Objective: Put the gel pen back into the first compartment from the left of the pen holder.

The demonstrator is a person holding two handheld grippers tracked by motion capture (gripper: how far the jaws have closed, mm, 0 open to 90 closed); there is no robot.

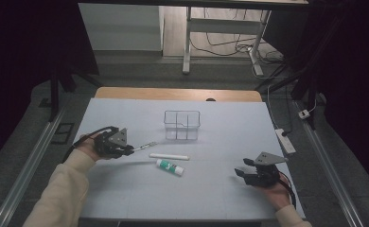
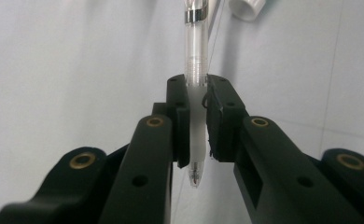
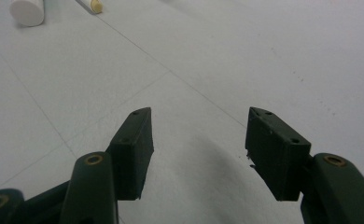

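Note:
My left gripper (image 1: 129, 150) (image 2: 198, 100) is shut on a clear pen (image 2: 193, 56) (image 1: 144, 145), which sticks out toward the middle of the table, its tip pointing back between the jaws. Just beyond it lie a white stick-like tube (image 1: 169, 156) and a white glue stick with a green label (image 1: 170, 167), side by side on the white table (image 1: 220, 184). A clear divided box (image 1: 181, 125) stands behind them. My right gripper (image 1: 241, 169) (image 3: 199, 140) rests at the right front of the table, open, with nothing between its jaws.
The glue stick's white cap (image 3: 27, 11) and the end of the white tube (image 3: 95, 5) lie far ahead of the right jaws. A power strip (image 1: 285, 140) lies off the table's right edge. Beyond the far edge stand desk legs and cables (image 1: 230, 45).

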